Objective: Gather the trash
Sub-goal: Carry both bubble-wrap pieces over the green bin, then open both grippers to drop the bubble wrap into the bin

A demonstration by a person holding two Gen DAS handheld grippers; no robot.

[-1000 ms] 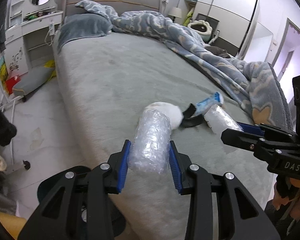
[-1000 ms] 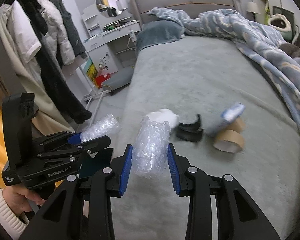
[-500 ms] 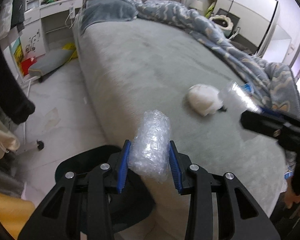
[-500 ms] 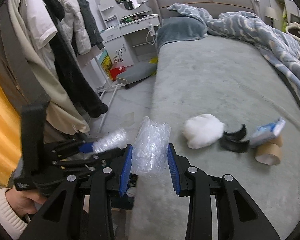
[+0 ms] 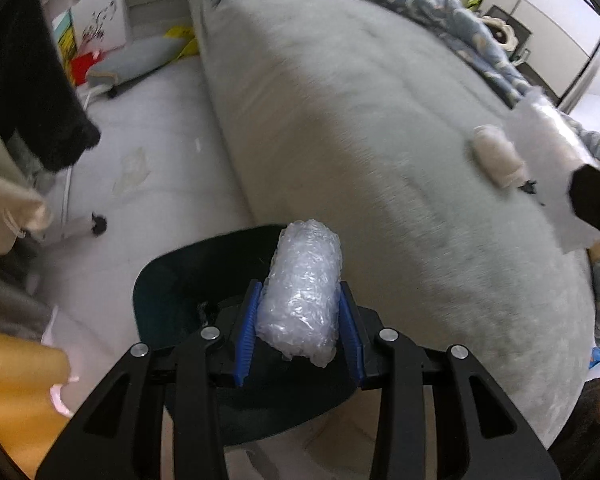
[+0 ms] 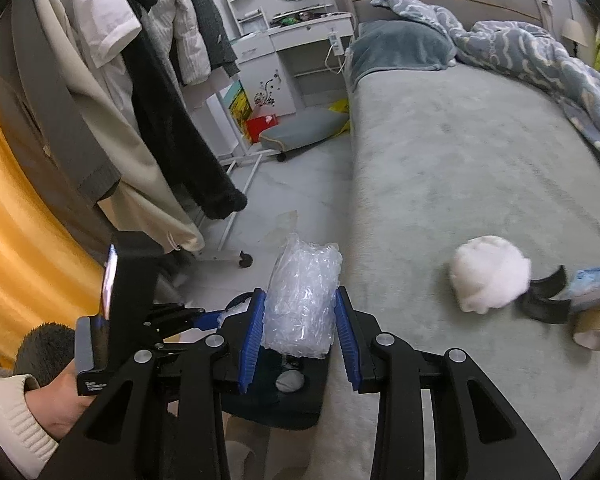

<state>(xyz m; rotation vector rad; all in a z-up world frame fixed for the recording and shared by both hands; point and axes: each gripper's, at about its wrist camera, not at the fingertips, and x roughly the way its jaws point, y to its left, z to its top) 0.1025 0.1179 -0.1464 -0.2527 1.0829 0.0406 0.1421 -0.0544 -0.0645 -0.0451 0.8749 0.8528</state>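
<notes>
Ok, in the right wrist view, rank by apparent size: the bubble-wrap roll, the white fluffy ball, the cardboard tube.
1. Clear bubble-wrap roll, though closest to the camera, so unsure.
2. White fluffy ball.
3. Brown cardboard tube, smallest.

My left wrist view is smeared by motion: the grey bed and the floor beside it look soft, and the white wad near the bed's right edge has no crisp outline. I see strong glare blowing out the upper right corner there. Only the bubble wrap roll close to the lens stays sharp, glinting. My right wrist view is clearer, evenly lit by soft daylight with faint shadows on the bed. Both views bend hard at the rim and fall off into black corners.
</notes>
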